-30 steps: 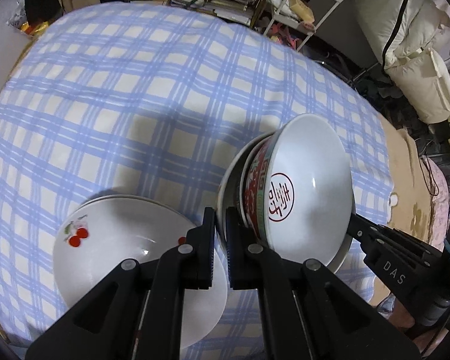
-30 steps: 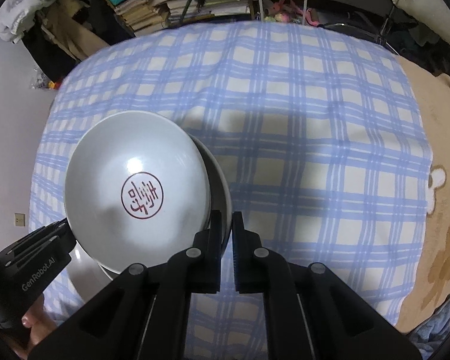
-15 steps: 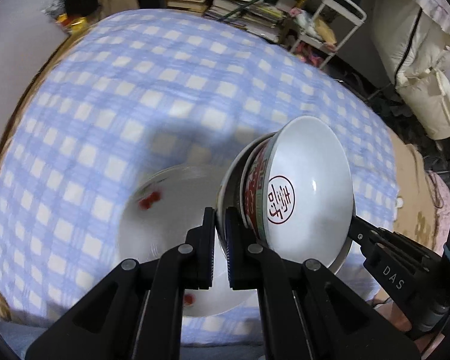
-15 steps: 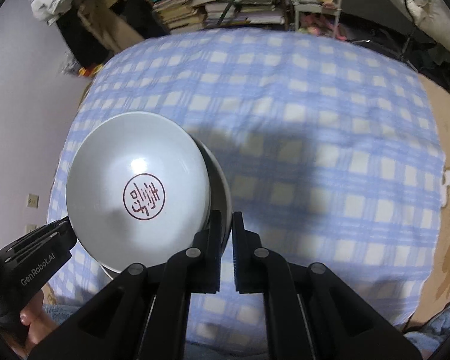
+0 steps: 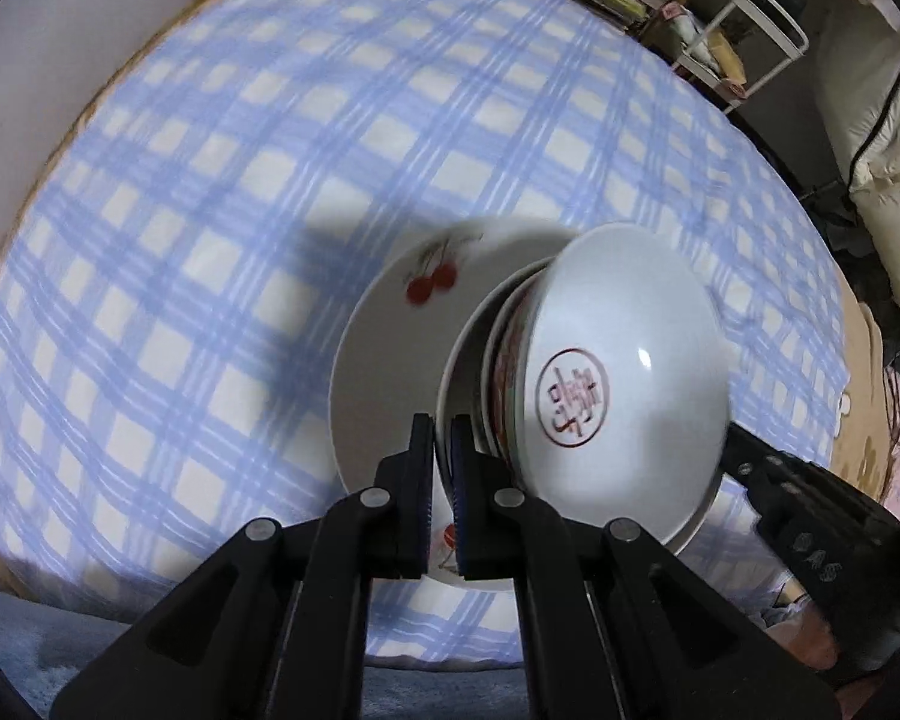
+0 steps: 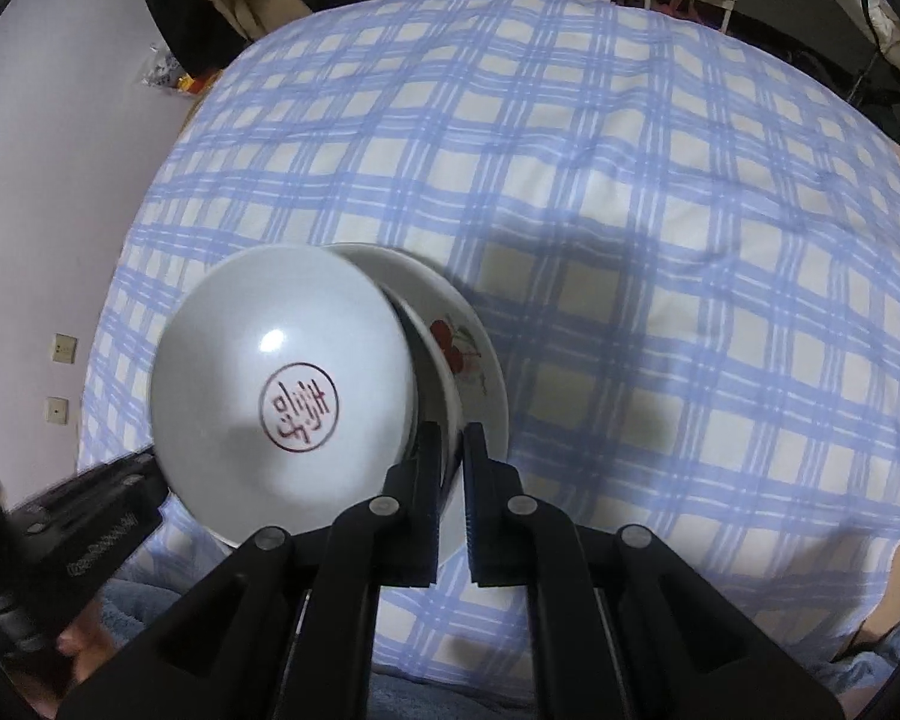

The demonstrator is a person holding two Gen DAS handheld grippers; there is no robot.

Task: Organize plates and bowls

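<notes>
A white bowl with a red round emblem [image 5: 624,378] sits on a white plate [image 5: 462,354]. Both grippers hold that plate by its rim from opposite sides. My left gripper [image 5: 443,438] is shut on the rim; my right gripper [image 6: 450,450] is shut on it too. The bowl also shows in the right wrist view [image 6: 282,390]. Below it lies a white cherry-print plate [image 5: 390,330] on the blue checked tablecloth [image 5: 240,180]; it shows at the right in the right wrist view [image 6: 468,360]. The held stack is above the cherry plate, partly covering it.
The round table's edge [image 5: 60,138] curves at the left by a pale wall. Books and a white wire rack [image 5: 744,48] stand beyond the far edge. A brown patterned blanket [image 5: 870,420] lies at the right.
Both grippers carried the bowl and its plate leftward, over the cherry plate. The cherry plate now lies behind and under the held stack instead of at the left.
</notes>
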